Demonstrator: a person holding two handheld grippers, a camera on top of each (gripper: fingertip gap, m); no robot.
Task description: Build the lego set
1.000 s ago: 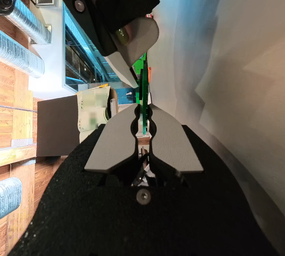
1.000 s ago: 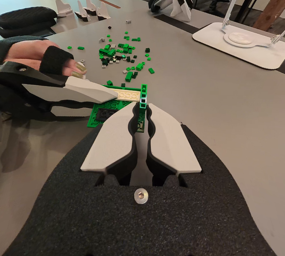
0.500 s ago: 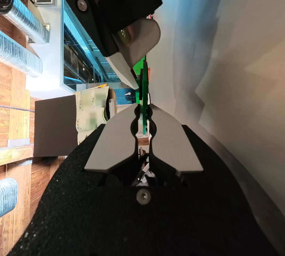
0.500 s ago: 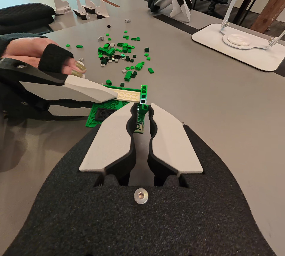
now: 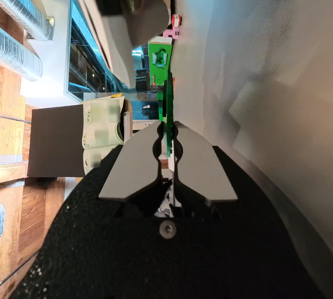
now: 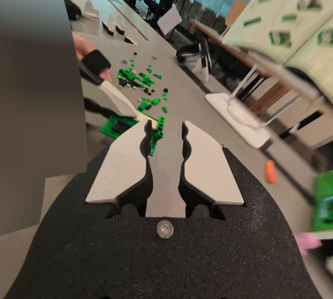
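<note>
Left gripper (image 5: pixel 167 124) clamps edge of green baseplate (image 6: pixel 111 126), plate lying flat on grey table (image 6: pixel 189 95). Right gripper (image 6: pixel 165 124) empty, jaws spread wide, just beside green stud column (image 6: pixel 160 126) at plate's corner. Loose bricks (image 6: pixel 142 81) scattered beyond. Plate thin, light, stiff; column probably snaps off under side load, though blur hides seating. Hold by plate edge.

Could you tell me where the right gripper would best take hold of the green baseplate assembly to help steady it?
Probably the bare near corner of the green baseplate assembly, approached from the near right side with the jaws closing across its thin edge. The plate lies flat on the table, the left gripper already clamps its far-left edge, and a column of small green bricks stands along the right edge. The right gripper is open.
</note>
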